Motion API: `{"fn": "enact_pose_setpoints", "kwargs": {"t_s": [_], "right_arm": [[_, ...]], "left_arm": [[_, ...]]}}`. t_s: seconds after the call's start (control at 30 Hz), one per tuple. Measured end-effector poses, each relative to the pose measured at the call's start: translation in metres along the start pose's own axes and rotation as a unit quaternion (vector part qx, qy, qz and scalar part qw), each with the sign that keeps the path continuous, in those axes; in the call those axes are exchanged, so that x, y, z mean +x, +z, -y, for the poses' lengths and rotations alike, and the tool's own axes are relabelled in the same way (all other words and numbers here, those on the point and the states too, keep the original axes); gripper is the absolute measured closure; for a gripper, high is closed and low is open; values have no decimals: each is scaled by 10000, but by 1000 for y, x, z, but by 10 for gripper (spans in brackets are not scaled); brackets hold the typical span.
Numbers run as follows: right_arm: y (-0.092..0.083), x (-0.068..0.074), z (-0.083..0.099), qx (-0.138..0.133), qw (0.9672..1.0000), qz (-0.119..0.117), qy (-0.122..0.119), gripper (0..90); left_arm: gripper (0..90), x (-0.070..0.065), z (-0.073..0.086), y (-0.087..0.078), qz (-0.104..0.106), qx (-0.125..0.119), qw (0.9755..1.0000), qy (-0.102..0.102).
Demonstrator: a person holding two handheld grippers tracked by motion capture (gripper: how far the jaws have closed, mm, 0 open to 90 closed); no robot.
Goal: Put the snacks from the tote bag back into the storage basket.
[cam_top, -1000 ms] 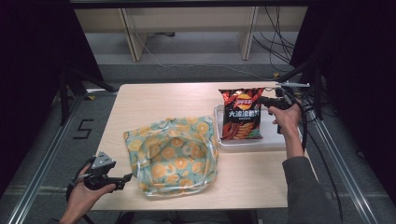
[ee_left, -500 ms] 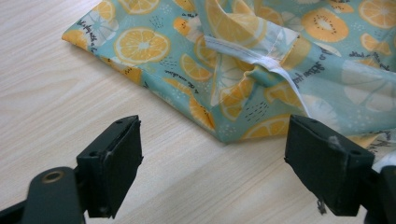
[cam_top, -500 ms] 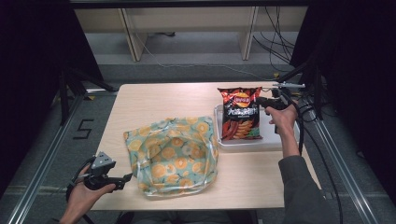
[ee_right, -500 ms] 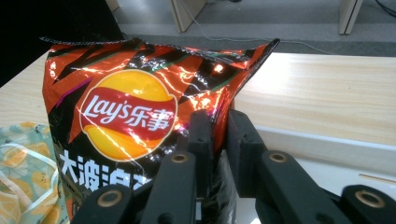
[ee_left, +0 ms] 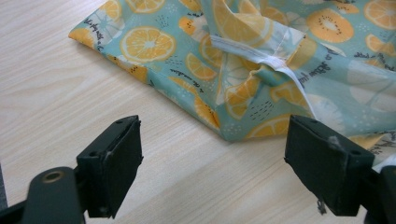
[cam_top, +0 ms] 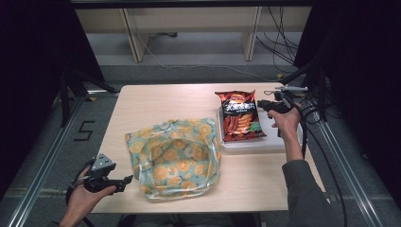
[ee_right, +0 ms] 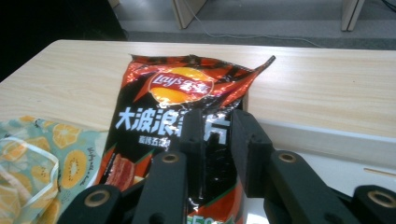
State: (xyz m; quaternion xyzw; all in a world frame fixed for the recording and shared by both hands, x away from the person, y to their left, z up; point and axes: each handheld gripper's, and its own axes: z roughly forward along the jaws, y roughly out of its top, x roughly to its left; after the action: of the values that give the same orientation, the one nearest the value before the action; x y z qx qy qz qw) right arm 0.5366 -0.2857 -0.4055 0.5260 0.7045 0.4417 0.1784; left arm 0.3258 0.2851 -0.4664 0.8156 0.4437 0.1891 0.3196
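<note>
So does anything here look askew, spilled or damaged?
Nothing spilled or torn. The chip bag lies partly over the far rim of the white tray instead of flat inside it. The fruit-print cloth bag lies rumpled on the table.

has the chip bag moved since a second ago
Yes. The chip bag stood upright on the white tray against the right tool; it now leans back toward the table's far edge.

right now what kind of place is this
Probably a lab recording station rather than a home: a bare wooden table ringed by dark curtains, metal floor rails, and loose cables trailing behind.
</note>
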Motion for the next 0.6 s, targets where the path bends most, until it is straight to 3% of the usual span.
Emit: {"fn": "enact_pose_setpoints", "kwargs": {"t_s": [0.07, 0.1, 0.17, 0.27, 0.4, 0.47, 0.6], "right_arm": [[-2, 4, 0, -50, 10000, -18, -57, 734], [-4, 9, 1, -59, 9999, -63, 142, 726], [-7, 11, 1, -99, 9997, -128, -161, 704], [-12, 20, 2, -123, 9992, -204, -328, 674], [-20, 37, 7, -119, 9990, -342, -247, 630], [-22, 39, 7, -57, 9980, -358, -515, 604], [-28, 54, 10, -49, 9979, -470, -447, 563]], "left_arm": [[184, 0, 0, 0, 4, -25, 10000, -19], [185, 0, 0, 0, -29, -45, 10000, -40], [185, 1, 0, -1, -27, -15, 10000, 16], [185, 1, 0, -2, -40, 21, 10000, -6], [185, 1, -1, -3, -50, -49, 10000, -27], [185, 1, -1, -3, -44, -56, 10000, -60], [185, 1, -1, -4, -61, -77, 10000, 9]]}}
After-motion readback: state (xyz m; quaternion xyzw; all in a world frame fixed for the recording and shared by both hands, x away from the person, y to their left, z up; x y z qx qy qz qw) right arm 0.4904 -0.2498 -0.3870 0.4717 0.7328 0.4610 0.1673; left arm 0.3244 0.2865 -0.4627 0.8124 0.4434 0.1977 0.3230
